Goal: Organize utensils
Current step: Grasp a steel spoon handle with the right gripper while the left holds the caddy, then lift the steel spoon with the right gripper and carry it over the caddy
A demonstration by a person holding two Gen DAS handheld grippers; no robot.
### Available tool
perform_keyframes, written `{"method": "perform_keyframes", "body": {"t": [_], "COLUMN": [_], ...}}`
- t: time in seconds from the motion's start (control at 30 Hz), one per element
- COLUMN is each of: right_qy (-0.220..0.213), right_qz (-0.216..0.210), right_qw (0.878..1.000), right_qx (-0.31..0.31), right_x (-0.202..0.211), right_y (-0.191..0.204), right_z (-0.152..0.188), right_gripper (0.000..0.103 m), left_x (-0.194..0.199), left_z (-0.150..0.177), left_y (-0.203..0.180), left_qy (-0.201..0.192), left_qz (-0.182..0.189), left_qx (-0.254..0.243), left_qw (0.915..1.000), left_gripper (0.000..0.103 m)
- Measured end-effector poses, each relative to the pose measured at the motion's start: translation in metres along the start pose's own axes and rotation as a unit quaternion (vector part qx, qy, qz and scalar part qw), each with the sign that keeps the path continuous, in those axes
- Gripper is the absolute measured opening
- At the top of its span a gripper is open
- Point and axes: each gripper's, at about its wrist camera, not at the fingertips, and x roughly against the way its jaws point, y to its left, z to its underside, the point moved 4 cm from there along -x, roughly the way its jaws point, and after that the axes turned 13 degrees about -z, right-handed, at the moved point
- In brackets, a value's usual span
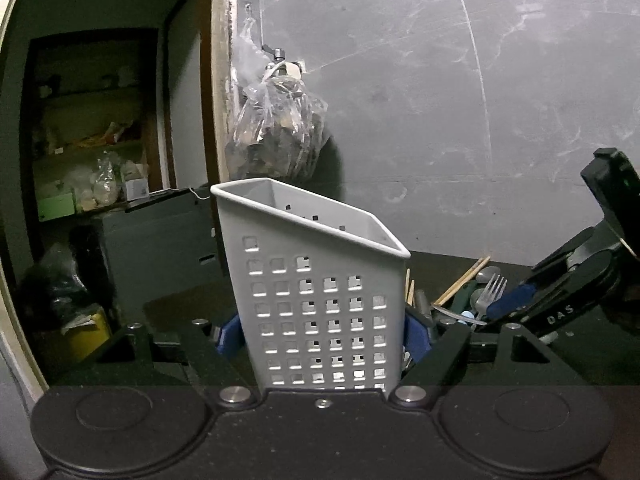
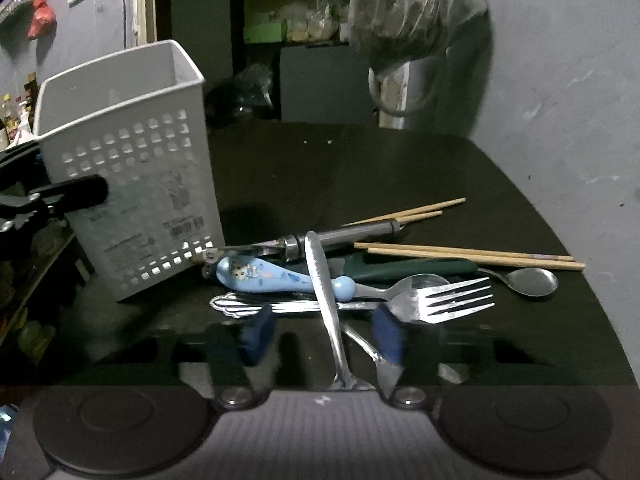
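A grey perforated utensil holder (image 1: 320, 280) stands tilted on the dark table (image 2: 320, 172). My left gripper (image 1: 324, 336) is shut on it, a blue pad against each side. The holder (image 2: 132, 168) looks empty inside. Right of it lies a heap of utensils: a fork (image 2: 440, 300), a blue-handled spoon (image 2: 272, 276), a steel spoon (image 2: 528, 280), chopsticks (image 2: 472, 256) and a grey-handled tool (image 2: 352, 236). My right gripper (image 2: 323, 338) is open, low over the heap. A silver handle (image 2: 326, 292) runs between its blue pads (image 2: 258, 336) without touching them.
A clear plastic bag (image 1: 276, 132) of dark stuff hangs on the grey wall (image 1: 460, 100) behind the table. The table's left edge drops off beside the holder, with dark shelves (image 1: 88, 120) beyond. Bare tabletop lies behind the heap.
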Motion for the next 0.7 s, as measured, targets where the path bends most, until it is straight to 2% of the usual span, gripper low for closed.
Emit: {"method": "perform_keyframes", "body": {"t": [0.07, 0.17, 0.2, 0.33, 0.47, 0.7], "right_qy": [0.008, 0.016, 0.017, 0.025, 0.028, -0.007], "right_qz": [-0.003, 0.002, 0.003, 0.008, 0.011, 0.001], "right_qw": [1.0, 1.0, 1.0, 1.0, 1.0, 1.0], "right_qx": [-0.004, -0.005, -0.004, -0.001, -0.001, -0.021], "right_x": [-0.006, -0.012, -0.013, -0.017, -0.013, 0.001], "right_y": [-0.003, -0.005, -0.004, -0.002, 0.0, 0.002], "right_z": [-0.003, -0.007, -0.007, -0.006, -0.002, 0.003], "right_gripper": [0.039, 0.03, 0.028, 0.013, 0.009, 0.009], "left_x": [0.0, -0.001, -0.003, -0.005, -0.001, 0.016], "left_z": [0.001, 0.003, 0.004, 0.002, 0.003, 0.006], "left_y": [-0.003, -0.007, -0.007, -0.007, -0.007, -0.008], "left_qy": [-0.003, -0.001, 0.004, 0.012, 0.01, 0.009], "left_qz": [-0.005, -0.013, -0.014, -0.017, -0.011, -0.008], "left_qx": [-0.004, -0.001, 0.003, 0.007, 0.003, 0.004], "left_qw": [1.0, 0.9999, 0.9999, 0.9998, 0.9999, 0.9999], "left_gripper": [0.083, 0.083, 0.079, 0.078, 0.077, 0.077]}}
